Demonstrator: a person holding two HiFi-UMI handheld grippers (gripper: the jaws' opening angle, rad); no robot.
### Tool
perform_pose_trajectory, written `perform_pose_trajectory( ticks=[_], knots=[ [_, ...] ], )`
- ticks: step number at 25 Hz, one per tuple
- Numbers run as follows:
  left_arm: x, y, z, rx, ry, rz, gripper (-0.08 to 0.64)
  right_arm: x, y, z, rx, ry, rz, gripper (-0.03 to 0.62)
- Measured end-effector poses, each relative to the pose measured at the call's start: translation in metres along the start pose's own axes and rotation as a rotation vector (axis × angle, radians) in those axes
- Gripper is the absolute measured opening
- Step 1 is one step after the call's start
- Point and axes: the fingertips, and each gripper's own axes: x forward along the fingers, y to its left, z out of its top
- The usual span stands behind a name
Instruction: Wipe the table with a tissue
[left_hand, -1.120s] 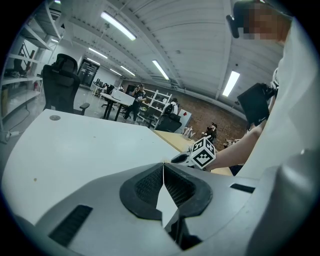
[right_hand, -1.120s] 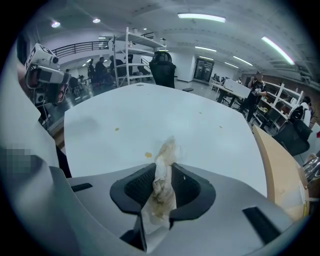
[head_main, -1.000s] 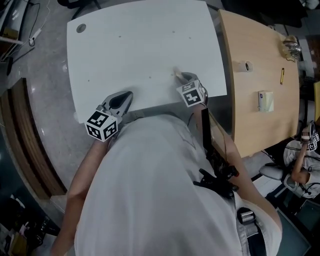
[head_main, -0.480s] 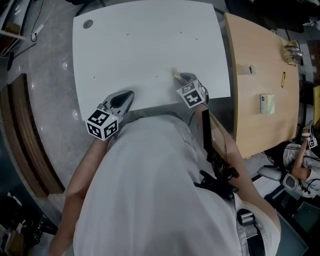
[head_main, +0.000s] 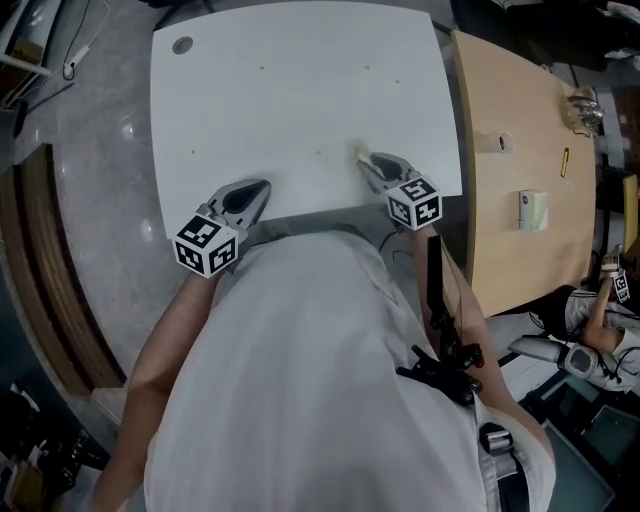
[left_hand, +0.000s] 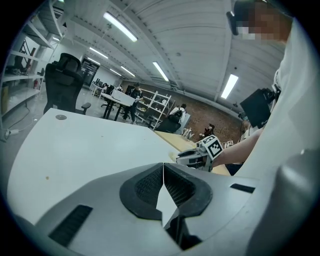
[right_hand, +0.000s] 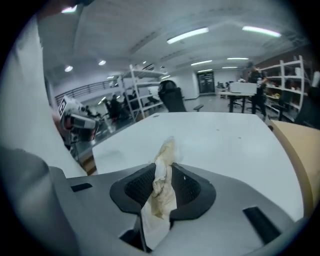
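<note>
- The right gripper (head_main: 365, 160) reaches over the near right part of the white table (head_main: 300, 90). Its jaws are clamped on a crumpled tissue (right_hand: 161, 192) — white, stained yellow-brown.
- The tissue's tip pokes out past the jaw ends (head_main: 359, 153) above the table top. No view settles whether it touches the surface.
- The left gripper (head_main: 252, 195) lies at the table's near edge, well to the left of the right one. Its jaws are closed together with nothing between them.
- Each gripper carries a marker cube, left (head_main: 205, 247) and right (head_main: 413, 203), printed with black-and-white square patterns that hold no letters.
- A wooden table (head_main: 500, 240) adjoins the white one on the right — on it sit a pale yellow note pad (head_main: 535, 208), a roll of tape (head_main: 498, 141) and a yellow pen (head_main: 565, 160). Any print there is too small to read.
- A round grey cap (head_main: 182, 45) sits in the white table's far left corner.
</note>
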Motion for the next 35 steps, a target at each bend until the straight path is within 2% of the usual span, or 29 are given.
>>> perform_pose_trajectory(
  ticks=[2,7,9,11,14,18,22,27,30,33,35],
  knots=[
    [0.002,-0.001,-0.001,-0.006,0.003,-0.01,0.008,-0.021,-0.031,-0.003,0.079,-0.025,-0.089,0.1],
    [0.009,-0.011,-0.001,0.006,0.011,-0.029,0.008,-0.076,-0.111,-0.058,0.261,0.045,-0.36,0.1],
    [0.01,-0.012,-0.001,0.007,0.013,-0.028,0.008,-0.086,-0.125,-0.074,0.298,0.065,-0.421,0.1],
    [0.011,-0.014,-0.002,0.004,0.014,-0.024,0.008,-0.085,-0.127,-0.082,0.293,0.087,-0.434,0.1],
    [0.013,-0.019,-0.002,0.005,0.009,-0.021,0.008,-0.07,-0.115,-0.087,0.222,0.143,-0.409,0.1],
    [0.012,-0.02,-0.003,0.006,0.003,-0.017,0.008,-0.037,-0.082,-0.078,0.043,0.214,-0.355,0.1],
    [0.009,-0.021,-0.007,0.01,0.009,-0.014,0.008,-0.002,-0.036,-0.062,-0.134,0.257,-0.259,0.1],
    [0.001,-0.018,-0.007,0.021,0.003,-0.008,0.008,0.029,0.012,-0.049,-0.268,0.283,-0.176,0.1],
    [-0.004,-0.015,-0.006,0.023,-0.004,-0.003,0.008,0.037,0.044,-0.05,-0.299,0.287,-0.068,0.1],
    [-0.005,-0.012,-0.006,0.019,-0.013,0.0,0.008,0.036,0.077,-0.059,-0.328,0.315,0.098,0.1],
    [-0.006,-0.011,-0.006,0.014,-0.014,0.001,0.008,0.03,0.095,-0.058,-0.335,0.295,0.182,0.1]
  ],
)
